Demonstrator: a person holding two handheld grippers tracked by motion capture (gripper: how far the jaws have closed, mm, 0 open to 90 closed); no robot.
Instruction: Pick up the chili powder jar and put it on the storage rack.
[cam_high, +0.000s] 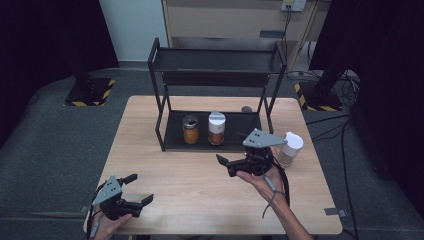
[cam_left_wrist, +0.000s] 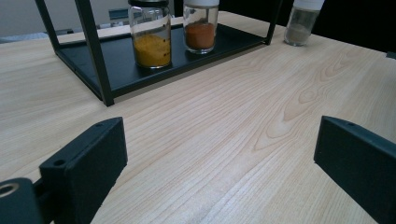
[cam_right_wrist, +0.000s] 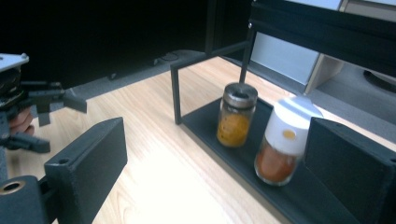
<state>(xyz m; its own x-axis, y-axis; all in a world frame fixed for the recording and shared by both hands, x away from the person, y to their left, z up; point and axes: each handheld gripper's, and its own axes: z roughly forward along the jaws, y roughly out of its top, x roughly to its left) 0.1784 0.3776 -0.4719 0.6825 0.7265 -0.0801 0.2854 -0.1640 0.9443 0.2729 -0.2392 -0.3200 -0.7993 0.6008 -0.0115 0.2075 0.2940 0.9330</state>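
We see the right hand-held gripper (cam_high: 231, 164) hovering released and empty over the bench (cam_high: 200, 200), jaws spread. The white-capped jar (cam_high: 289, 148) stands on the bench just beside it, on its right, outside the rack (cam_high: 162, 125). The left hand-held gripper (cam_high: 139, 189) rests released near the bench's front corner.

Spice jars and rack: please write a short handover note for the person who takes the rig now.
Left gripper: open, empty, near the wooden table's front left corner.
Right gripper: open, empty, in front of the black metal two-shelf rack.
On the rack's lower shelf: glass jar of yellow spice with a dark lid and glass jar of red spice with a white cap.
Apparently left: glass jar of pale spice with a white cap, standing on the table right of the rack.
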